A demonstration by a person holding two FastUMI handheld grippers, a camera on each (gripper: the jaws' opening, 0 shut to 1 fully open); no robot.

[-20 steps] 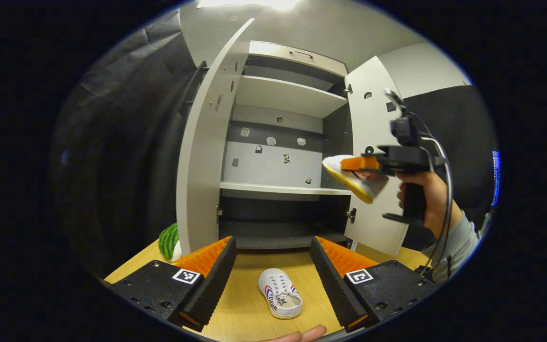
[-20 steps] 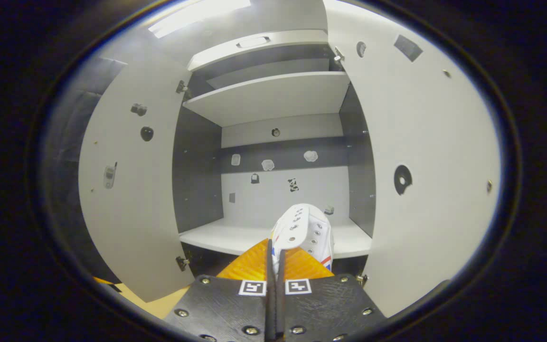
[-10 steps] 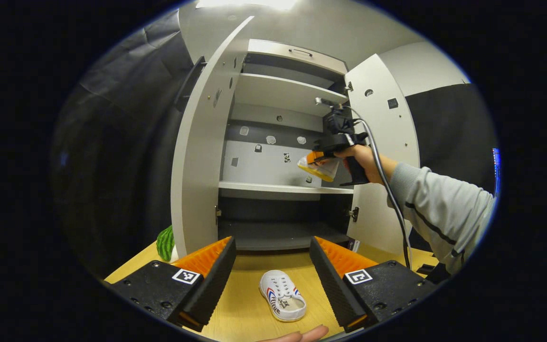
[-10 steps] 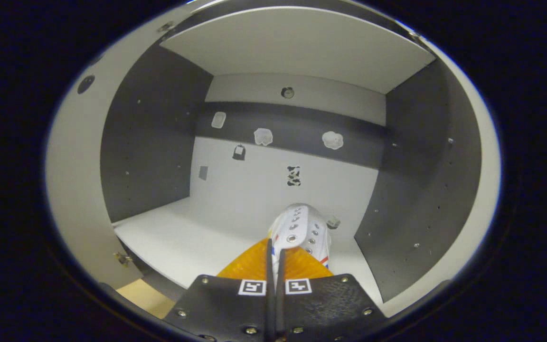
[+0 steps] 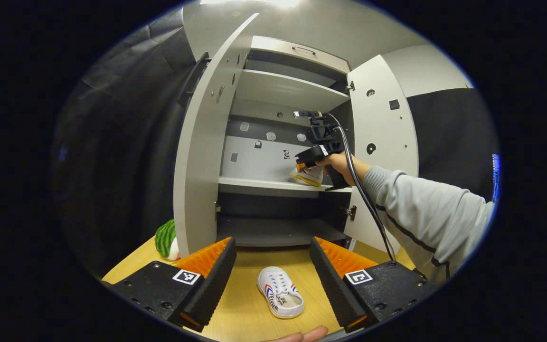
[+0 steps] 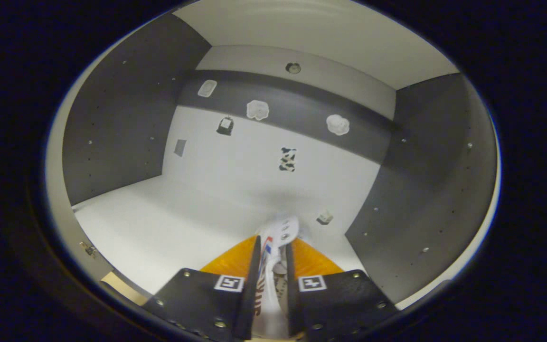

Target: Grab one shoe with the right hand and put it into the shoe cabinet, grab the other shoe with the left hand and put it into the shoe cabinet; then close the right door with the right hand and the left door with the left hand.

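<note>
**One shoe at the middle shelf, the other lying on the tabletop**

I am holding my left tongs (image 5: 272, 273) spread wide, gripping nothing. Between their fingers, in the left gripper view, the second shoe (image 5: 280, 298) is lying on the wooden tabletop (image 5: 240, 313), toe pointing toward the cabinet, touching neither finger. A green striped thing (image 5: 165, 239) is sitting at the left edge of the tabletop, just beside the foot of the left door (image 5: 202, 156).

Farther right in that view, my right tongs (image 5: 305, 165) are reaching into the shoe cabinet (image 5: 278, 90) with the first shoe (image 5: 309, 176), which is hanging just above the middle shelf (image 5: 264, 185) near its right end; I cannot tell whether the sole is touching. My sleeve (image 5: 425, 218) is crossing in front of the right door (image 5: 382, 142). Both doors are standing open.

In the right gripper view, my right tongs (image 6: 271, 266) are parted only a little, and the shoe (image 6: 273, 266) is sitting in the gap. The fingers are lying close along its sides, but I cannot tell whether they are pressing on it. The white shelf (image 6: 174, 223) is spreading ahead, with small stickers (image 6: 287, 159) dotting the back wall.
</note>
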